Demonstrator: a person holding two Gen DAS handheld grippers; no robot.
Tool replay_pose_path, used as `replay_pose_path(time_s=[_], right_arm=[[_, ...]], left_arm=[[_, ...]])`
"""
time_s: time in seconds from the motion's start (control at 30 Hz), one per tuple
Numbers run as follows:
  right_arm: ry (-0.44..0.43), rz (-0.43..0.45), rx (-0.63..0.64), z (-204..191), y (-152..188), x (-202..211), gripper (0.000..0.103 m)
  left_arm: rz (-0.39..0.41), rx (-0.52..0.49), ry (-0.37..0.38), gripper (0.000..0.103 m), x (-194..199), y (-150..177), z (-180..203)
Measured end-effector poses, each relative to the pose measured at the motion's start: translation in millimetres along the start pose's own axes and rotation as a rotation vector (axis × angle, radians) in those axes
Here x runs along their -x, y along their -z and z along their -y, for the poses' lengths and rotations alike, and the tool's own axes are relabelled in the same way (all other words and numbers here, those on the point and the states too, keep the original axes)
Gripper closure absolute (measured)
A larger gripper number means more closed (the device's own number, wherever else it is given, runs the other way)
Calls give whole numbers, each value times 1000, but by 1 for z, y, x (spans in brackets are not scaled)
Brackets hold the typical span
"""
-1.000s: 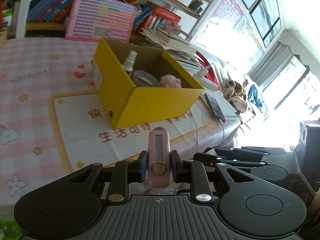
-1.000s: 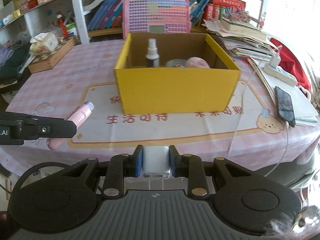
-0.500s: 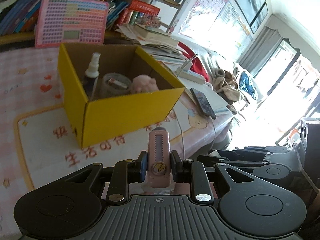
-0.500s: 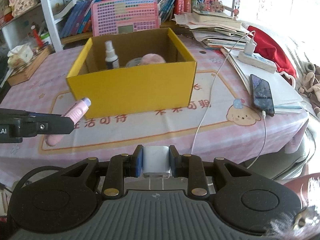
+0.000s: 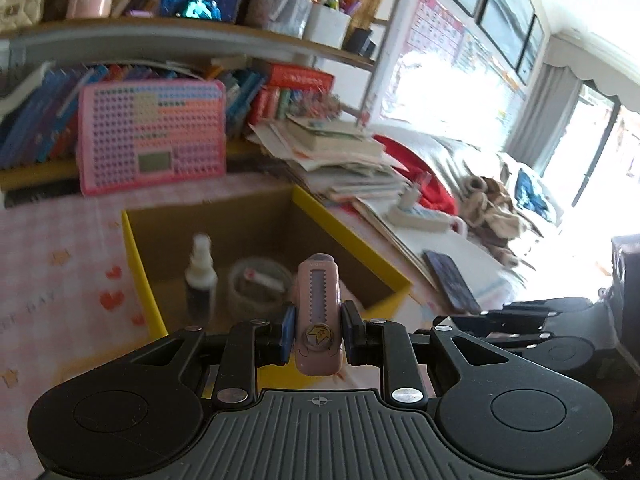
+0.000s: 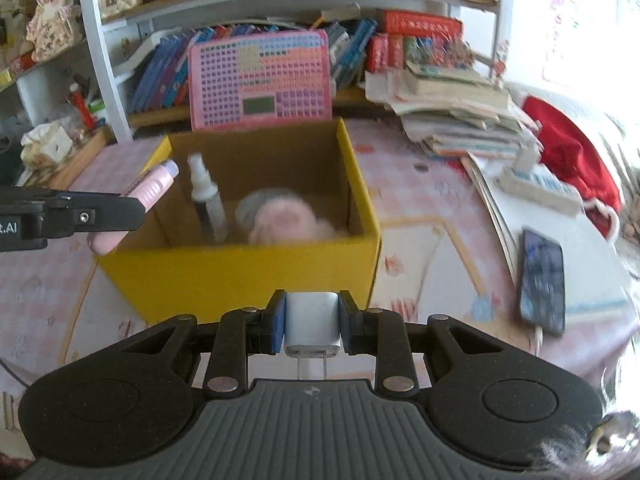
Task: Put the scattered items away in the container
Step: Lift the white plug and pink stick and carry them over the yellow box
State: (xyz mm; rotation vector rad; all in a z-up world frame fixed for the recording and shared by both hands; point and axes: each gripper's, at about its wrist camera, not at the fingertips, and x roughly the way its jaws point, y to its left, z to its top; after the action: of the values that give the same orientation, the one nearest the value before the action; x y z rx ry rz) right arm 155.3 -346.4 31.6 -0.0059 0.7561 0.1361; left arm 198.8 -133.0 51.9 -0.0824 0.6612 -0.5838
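Note:
A yellow cardboard box (image 6: 240, 276) stands open on the pink tablecloth. Inside it are a small spray bottle (image 6: 208, 200), a round clear tub (image 5: 260, 284) and a pink fluffy thing (image 6: 288, 220). My left gripper (image 5: 318, 334) is shut on a pink utility knife (image 5: 318, 312), held over the box's near left wall. The same knife (image 6: 148, 196) shows at the left of the right wrist view, over the box's left edge. My right gripper (image 6: 312, 322) is shut on a white charger plug (image 6: 312, 320), just in front of the box's near wall.
A pink toy keyboard (image 6: 260, 80) leans against the bookshelf behind the box. A stack of papers and books (image 6: 452, 116), a power strip (image 6: 536, 188) and a black phone (image 6: 542, 280) lie to the right. A tissue box (image 6: 44, 148) sits far left.
Both grippers have moved forward to the box, which now looms larger. The knife has gone from in front of the box to over its left rim. Both grips are unchanged.

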Motion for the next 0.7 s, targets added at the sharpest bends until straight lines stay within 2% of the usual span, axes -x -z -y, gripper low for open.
replay_pose_path(time_s=[0.23, 0.33, 0.5, 0.7], right_arm=[[-66, 96, 82, 10, -60, -30, 78], [-87, 106, 125, 10, -81, -53, 78], [-137, 48, 190, 5, -101, -98, 78], [-196, -64, 255, -9, -110, -152, 78]], left_arm=[[0, -11, -82, 80, -28, -17, -2], [-18, -12, -115, 80, -43, -19, -6], [-68, -6, -151, 80, -68, -18, -11], [-132, 10, -184, 80, -93, -14, -17]])
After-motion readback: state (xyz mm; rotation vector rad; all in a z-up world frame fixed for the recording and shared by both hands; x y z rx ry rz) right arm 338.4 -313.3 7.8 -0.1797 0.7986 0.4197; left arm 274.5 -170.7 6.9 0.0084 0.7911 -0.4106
